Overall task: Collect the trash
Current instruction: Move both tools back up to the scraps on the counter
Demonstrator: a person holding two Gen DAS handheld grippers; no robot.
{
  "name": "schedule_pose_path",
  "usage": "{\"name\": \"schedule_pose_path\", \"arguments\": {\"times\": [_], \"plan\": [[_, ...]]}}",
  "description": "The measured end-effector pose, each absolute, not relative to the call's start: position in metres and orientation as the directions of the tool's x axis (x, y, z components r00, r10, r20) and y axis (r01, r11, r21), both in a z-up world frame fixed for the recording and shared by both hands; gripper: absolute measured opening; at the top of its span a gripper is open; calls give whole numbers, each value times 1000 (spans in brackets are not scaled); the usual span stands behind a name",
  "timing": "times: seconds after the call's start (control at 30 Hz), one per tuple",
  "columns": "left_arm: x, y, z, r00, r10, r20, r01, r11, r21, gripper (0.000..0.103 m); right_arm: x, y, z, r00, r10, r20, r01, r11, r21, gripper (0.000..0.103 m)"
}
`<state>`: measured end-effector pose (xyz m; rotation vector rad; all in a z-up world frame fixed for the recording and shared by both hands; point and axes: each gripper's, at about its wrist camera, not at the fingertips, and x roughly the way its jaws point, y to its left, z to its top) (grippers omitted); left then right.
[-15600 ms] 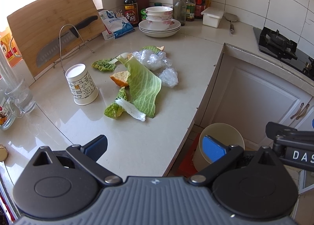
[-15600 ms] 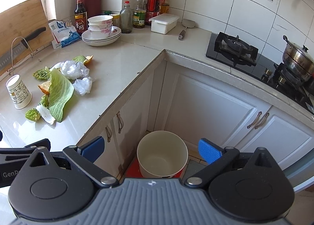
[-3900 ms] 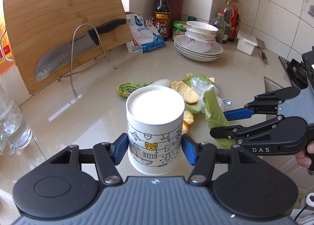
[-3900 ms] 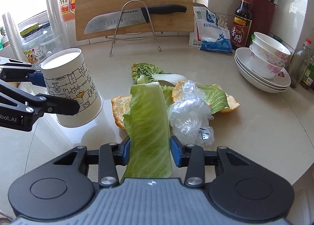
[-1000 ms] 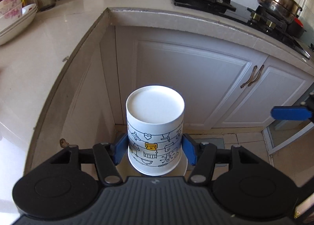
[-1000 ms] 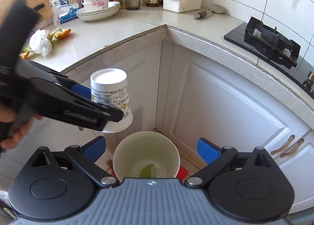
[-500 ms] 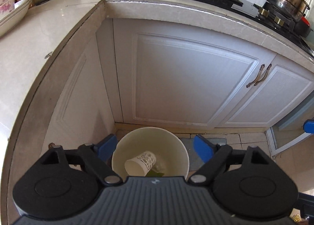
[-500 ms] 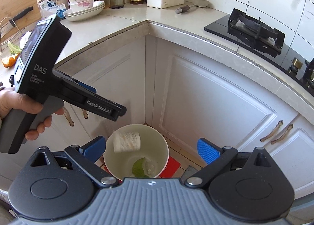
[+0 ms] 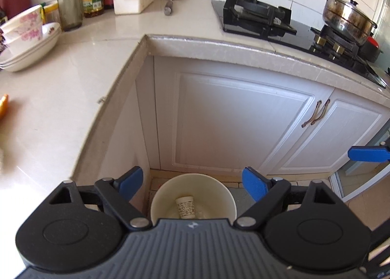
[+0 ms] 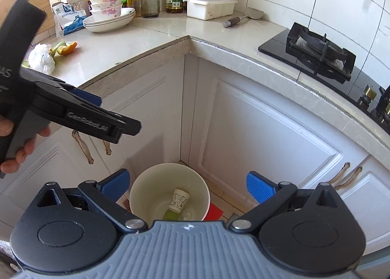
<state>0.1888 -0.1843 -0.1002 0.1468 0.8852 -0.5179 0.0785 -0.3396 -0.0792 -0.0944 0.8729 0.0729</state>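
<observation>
With the paper cup (image 9: 185, 209) already lying on its side inside the bin (image 9: 159, 196) on the floor, time to head back for the rest. Left tongs (image 9: 192, 181) just been spreading, now wide apart with nothing between the pads; right tongs (image 10: 187, 185) equally wide and empty above the bin. Best to lift clear of the rim before swinging toward the counter (image 10: 117, 47), where the crumpled plastic (image 10: 41, 58) and orange peel (image 10: 67, 48) wait. Worth keeping both tongs apart to avoid a clash.
</observation>
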Motion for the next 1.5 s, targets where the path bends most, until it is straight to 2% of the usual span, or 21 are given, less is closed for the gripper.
{"name": "schedule_pose_path", "arguments": {"times": [0.27, 0.53, 1.17, 1.33, 1.5], "plan": [[174, -147, -69, 582, -358, -730, 459, 886, -69, 89, 89, -321, -67, 650, 78, -756, -167, 985, -43, 103], [161, -99, -56, 626, -294, -722, 384, 922, -41, 89, 102, -281, -59, 653, 101, -751, -243, 967, -81, 103], [164, 39, -66, 686, -5, -727, 47, 998, 37, 89, 162, -169, -44, 637, 287, -715, -490, 867, -88, 103], [179, 62, -79, 686, 90, -722, -72, 996, 56, 88, 174, -146, -47, 615, 323, -719, -550, 829, -98, 103], [198, 73, -92, 681, 130, -720, -116, 991, 70, 88, 188, -131, -50, 591, 349, -727, -579, 811, -82, 103]]}}
